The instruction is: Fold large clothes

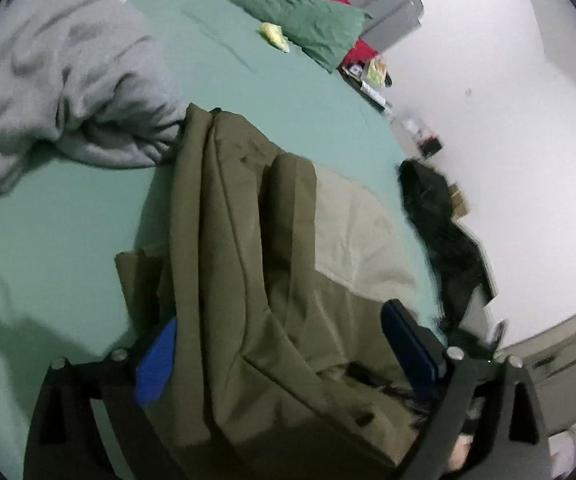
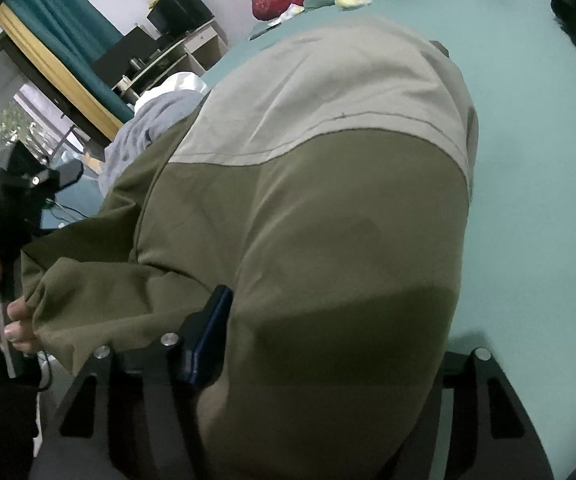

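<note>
A large olive and beige jacket (image 1: 256,240) lies bunched on the green bed sheet (image 1: 68,240). My left gripper (image 1: 284,332) has its blue fingers (image 1: 158,360) spread wide, with folds of the jacket lying between them. In the right wrist view the jacket (image 2: 328,200) fills the middle and drapes over my right gripper (image 2: 328,344). Only its left blue finger (image 2: 208,340) shows; the other is hidden under the cloth. The left gripper's body (image 2: 12,204) and the hand holding it show at the left edge.
A grey garment (image 1: 60,80) lies heaped at the jacket's far left. A green pillow (image 1: 300,20) and red bedding (image 1: 360,48) lie at the head of the bed. Black cloth (image 1: 440,216) hangs at the bed's right edge by the white wall. Shelves (image 2: 168,40) stand by the window.
</note>
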`<control>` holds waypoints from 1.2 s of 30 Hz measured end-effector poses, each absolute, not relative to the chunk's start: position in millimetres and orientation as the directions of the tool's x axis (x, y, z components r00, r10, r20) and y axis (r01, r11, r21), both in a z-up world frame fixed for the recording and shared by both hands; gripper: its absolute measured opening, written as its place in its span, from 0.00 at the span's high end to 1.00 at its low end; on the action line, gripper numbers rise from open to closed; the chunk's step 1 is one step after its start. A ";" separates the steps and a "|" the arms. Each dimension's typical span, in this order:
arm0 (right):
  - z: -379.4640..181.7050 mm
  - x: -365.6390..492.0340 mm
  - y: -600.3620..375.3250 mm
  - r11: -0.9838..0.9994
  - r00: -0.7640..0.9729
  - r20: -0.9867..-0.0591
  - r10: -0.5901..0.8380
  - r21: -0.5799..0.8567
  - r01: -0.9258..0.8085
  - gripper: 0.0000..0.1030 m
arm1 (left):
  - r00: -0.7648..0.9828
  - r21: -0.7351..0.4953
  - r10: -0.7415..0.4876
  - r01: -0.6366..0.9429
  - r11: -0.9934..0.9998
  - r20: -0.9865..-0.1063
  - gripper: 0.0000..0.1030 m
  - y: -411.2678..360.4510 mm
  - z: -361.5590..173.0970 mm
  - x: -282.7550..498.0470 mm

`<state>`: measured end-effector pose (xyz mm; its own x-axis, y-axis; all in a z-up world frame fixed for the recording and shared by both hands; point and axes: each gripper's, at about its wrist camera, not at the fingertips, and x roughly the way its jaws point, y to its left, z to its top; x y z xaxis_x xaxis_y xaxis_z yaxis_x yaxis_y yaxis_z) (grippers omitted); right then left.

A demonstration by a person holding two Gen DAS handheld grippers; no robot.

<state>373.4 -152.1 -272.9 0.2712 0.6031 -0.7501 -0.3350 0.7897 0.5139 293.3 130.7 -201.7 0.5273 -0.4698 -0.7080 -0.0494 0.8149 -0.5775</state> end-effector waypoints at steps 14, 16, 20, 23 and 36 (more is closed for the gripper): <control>-278.1 380.6 -135.0 0.731 0.269 -0.680 0.682 0.623 -0.277 0.39 | 0.393 -0.428 -0.387 -0.017 0.904 -0.834 0.01 105.6 -274.7 291.8; -277.7 378.1 -138.1 0.726 0.281 -0.669 0.688 0.634 -0.267 0.51 | 0.393 -0.435 -0.398 -0.007 0.900 -0.829 0.12 99.3 -273.8 293.3; -269.1 369.6 -136.9 0.734 0.315 -0.663 0.679 0.620 -0.276 0.65 | 0.403 -0.485 -0.453 0.025 0.874 -0.795 0.54 84.7 -270.5 289.2; -257.8 366.2 -131.5 0.749 0.338 -0.668 0.663 0.595 -0.292 0.69 | 0.423 -0.493 -0.455 0.023 0.870 -0.783 0.67 76.5 -266.6 282.0; -252.5 313.5 -189.1 0.748 0.251 -0.705 0.663 0.623 -0.229 0.34 | 0.385 -0.385 -0.396 0.110 0.916 -0.833 0.22 25.8 -251.3 229.2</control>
<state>313.5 -189.1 -252.5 0.2515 0.6634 -0.7048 -0.2291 0.7483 0.6226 229.2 25.8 -251.3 0.3853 -0.3961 -0.8334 0.1105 0.9165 -0.3845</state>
